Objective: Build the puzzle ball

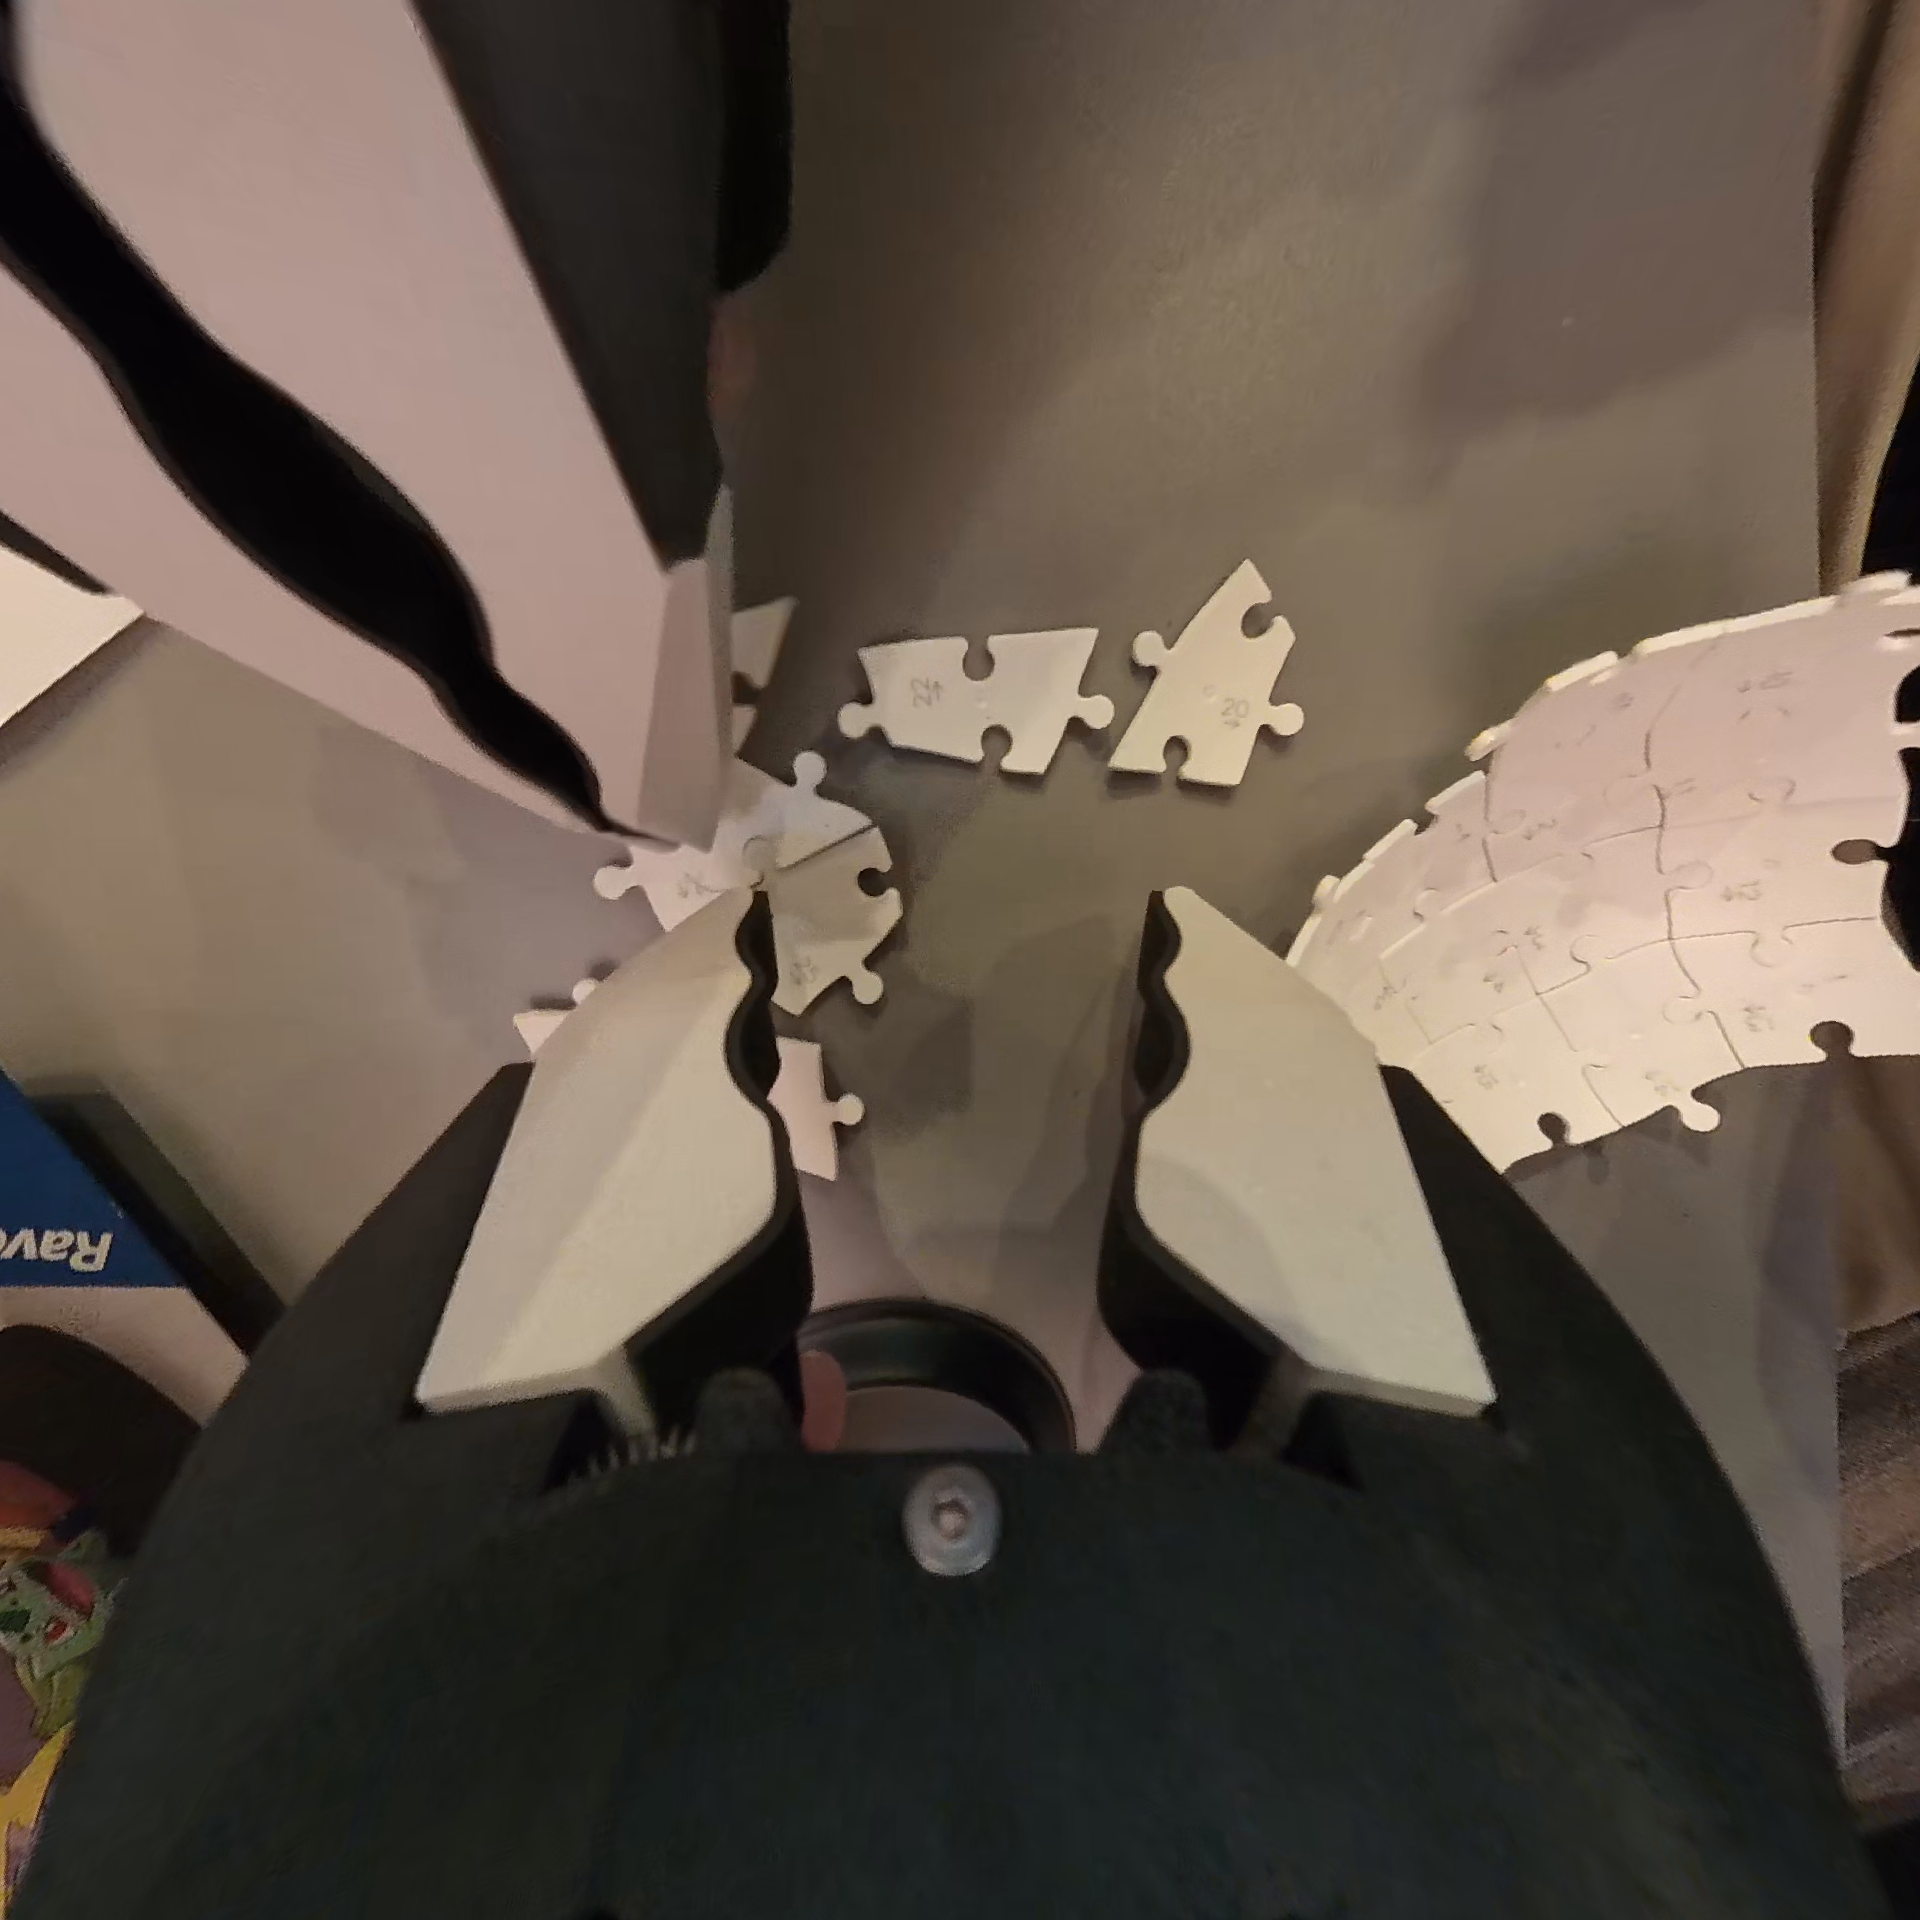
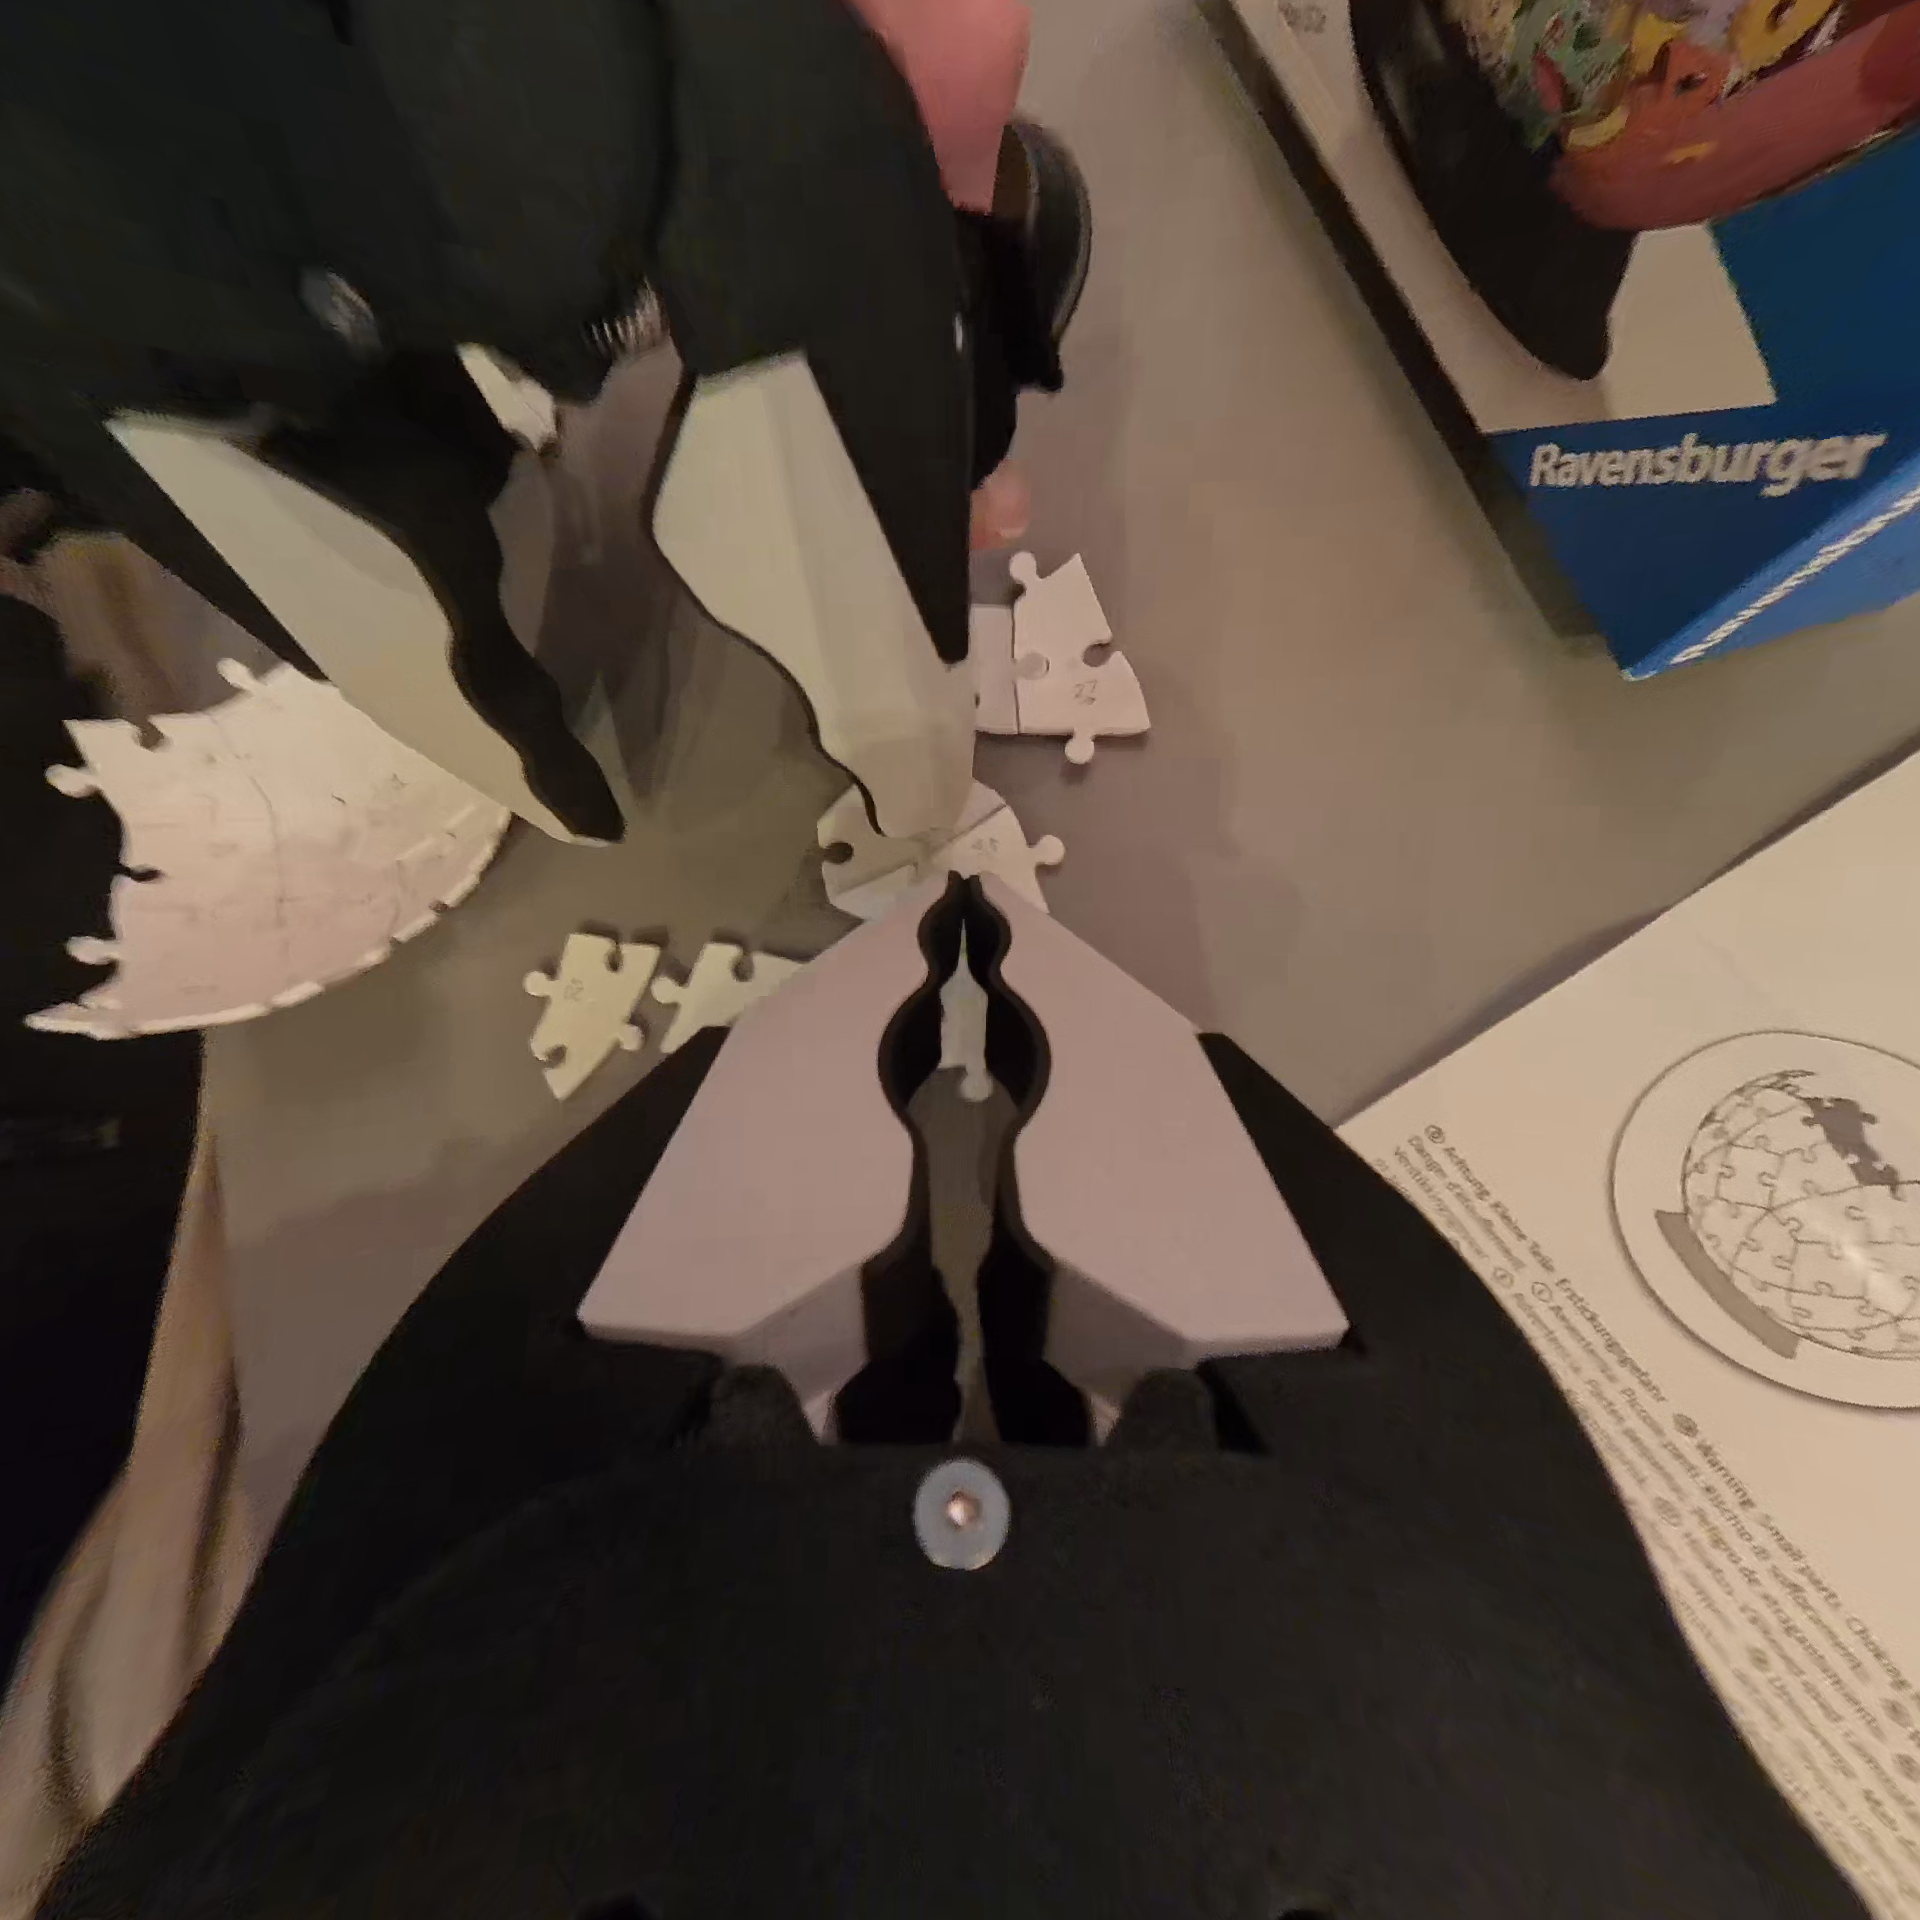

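The grey counter (image 1: 1247, 312) carries everything. Largest on it is the blue puzzle box (image 2: 1704, 540), at the far right in the right wrist view, with a white instruction sheet (image 2: 1558, 1195) nearer along the right edge. The curved shell (image 1: 1621, 935) of joined white pieces (the ball so far) lies at the right of the left wrist view, beside the left gripper.

The left gripper (image 1: 956, 914) hangs over the counter with its fingers (image 1: 1278, 1143) wide apart and nothing between them; its left fingertip sits at the edge of a small cluster (image 1: 821, 904) of joined pieces. The right gripper (image 2: 964, 894) comes in opposite, tip to the same cluster, its fingers drawn almost together on a thin white piece (image 2: 966, 1029) held edge-on in the narrow gap.

Loose on the counter beyond the left gripper lie a joined pair (image 1: 977, 686) and, just right of it, a single piece (image 1: 1216, 686), near each other but apart. Another piece (image 1: 816, 1107) peeks out under the left finger.
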A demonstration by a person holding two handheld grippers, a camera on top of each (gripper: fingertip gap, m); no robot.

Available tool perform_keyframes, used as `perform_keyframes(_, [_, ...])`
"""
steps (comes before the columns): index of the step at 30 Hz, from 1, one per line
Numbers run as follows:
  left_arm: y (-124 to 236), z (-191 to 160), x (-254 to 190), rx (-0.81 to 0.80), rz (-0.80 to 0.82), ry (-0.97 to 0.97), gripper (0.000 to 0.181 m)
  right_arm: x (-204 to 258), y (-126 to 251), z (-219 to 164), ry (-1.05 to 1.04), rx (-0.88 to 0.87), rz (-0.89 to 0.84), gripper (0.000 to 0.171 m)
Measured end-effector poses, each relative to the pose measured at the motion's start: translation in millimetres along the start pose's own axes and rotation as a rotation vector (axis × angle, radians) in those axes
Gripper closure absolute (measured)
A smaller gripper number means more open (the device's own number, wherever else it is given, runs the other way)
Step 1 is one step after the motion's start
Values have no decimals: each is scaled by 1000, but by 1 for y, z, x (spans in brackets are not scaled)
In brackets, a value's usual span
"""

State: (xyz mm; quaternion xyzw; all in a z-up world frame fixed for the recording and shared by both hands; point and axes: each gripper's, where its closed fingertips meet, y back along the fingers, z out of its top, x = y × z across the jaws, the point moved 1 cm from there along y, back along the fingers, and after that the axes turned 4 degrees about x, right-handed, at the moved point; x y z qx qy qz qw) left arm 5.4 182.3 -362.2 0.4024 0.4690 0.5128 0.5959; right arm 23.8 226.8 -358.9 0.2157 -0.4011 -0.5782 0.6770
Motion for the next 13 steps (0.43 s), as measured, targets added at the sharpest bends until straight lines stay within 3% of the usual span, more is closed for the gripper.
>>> perform_keyframes(1, [0,0,0,1,1,1,114,-1,2,1,-10,-9,-3,171])
perform_keyframes(13, [1,-4,-3,34,2,-2,115,-1,13,-19,9,93,-64,171])
